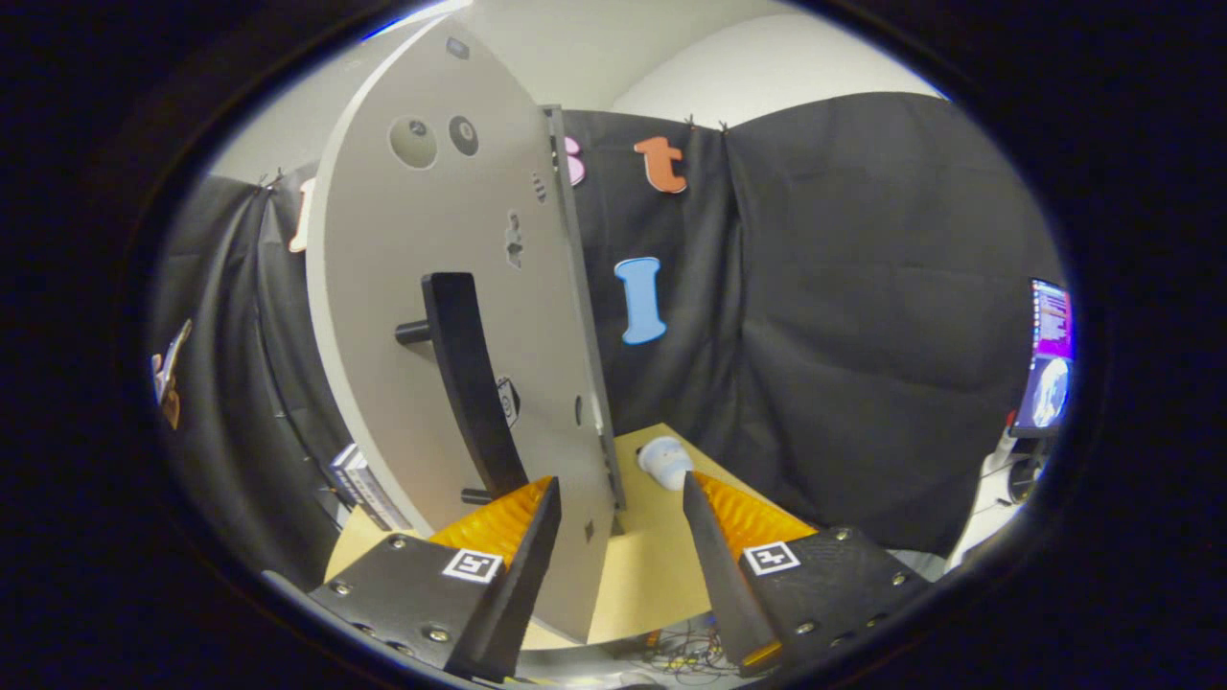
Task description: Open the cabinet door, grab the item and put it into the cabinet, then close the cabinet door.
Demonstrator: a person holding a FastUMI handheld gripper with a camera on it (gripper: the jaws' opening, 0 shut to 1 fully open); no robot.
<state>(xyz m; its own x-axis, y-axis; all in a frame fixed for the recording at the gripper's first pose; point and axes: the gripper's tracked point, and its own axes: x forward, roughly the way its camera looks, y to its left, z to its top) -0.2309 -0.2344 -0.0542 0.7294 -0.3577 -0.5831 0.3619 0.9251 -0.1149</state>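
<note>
Door (451, 287) of the cabinet stands swung open at centre left with its edge between the open, empty tongs (621, 498), while the small white item (664, 461) waits ungrabbed on the surface (642, 575) just beyond them.

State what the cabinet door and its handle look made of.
Cabinet door: likely laminated board, matte pale grey, with drilled holes. Handle: black, matte, plastic or painted metal; unclear which. The open tongs straddle the door's edge.
</note>
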